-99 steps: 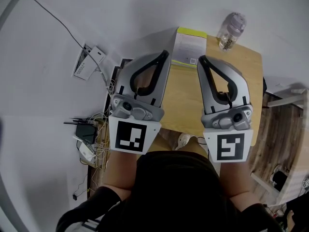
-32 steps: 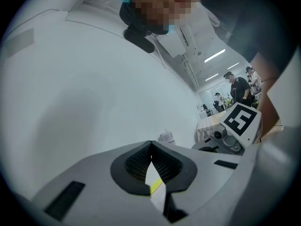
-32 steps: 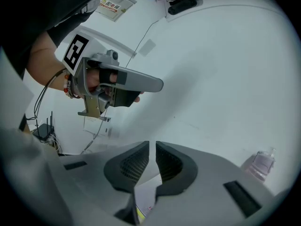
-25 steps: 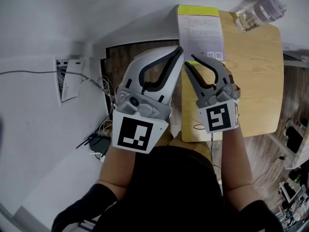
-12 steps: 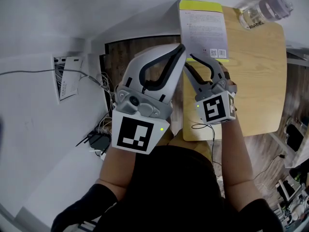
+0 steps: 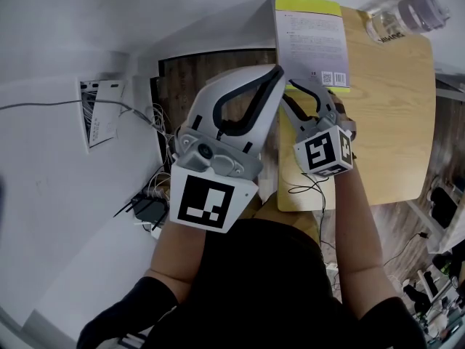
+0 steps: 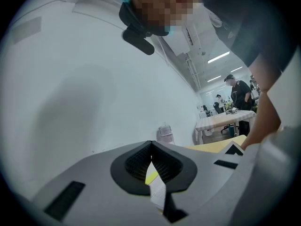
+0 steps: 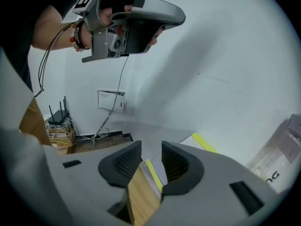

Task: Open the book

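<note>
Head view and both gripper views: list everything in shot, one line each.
book: 1, white with yellow band, closed, table's far left corner
table: 1, light wood, ahead of person
bottle: 1, clear, table's far edge
router: 1, black, floor by wall
cables: tangle, white and black, floor left of table
wall panel: 1, white, on wall
bystanders: at least two, dark clothes, far background
left gripper: 1, grey, jaws shut, empty, beside table
right gripper: 1, grey, jaws apart, just been opening, nothing gripped, at book's near edge
</note>
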A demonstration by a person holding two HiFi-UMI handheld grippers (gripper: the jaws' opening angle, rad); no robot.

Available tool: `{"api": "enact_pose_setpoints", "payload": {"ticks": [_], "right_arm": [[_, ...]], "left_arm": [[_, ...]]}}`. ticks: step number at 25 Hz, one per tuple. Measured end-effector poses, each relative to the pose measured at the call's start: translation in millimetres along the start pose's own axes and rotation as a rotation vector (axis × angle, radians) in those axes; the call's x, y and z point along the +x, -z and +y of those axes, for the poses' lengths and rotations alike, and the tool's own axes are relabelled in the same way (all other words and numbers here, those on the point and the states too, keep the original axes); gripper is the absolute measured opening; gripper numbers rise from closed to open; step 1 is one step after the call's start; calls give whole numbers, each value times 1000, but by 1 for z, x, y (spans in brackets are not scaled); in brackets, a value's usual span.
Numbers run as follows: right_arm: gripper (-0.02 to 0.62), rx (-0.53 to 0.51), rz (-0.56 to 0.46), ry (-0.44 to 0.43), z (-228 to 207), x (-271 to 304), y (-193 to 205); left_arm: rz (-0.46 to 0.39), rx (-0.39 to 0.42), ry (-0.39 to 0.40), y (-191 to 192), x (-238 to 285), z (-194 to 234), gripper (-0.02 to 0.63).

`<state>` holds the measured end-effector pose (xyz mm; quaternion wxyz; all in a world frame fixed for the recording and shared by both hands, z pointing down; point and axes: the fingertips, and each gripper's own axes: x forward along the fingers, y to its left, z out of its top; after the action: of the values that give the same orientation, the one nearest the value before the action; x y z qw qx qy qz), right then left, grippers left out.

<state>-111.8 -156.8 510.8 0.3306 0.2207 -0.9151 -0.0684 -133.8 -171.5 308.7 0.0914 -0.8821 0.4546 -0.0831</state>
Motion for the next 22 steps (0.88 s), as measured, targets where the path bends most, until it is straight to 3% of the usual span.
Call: {"api": "enact_pose_setpoints", "payload": {"ticks": [22], "right_arm": [[131,0,109,-35,4,26,37]], "left_arm": [[19,-19,4,12,-5,-2,11]]}}
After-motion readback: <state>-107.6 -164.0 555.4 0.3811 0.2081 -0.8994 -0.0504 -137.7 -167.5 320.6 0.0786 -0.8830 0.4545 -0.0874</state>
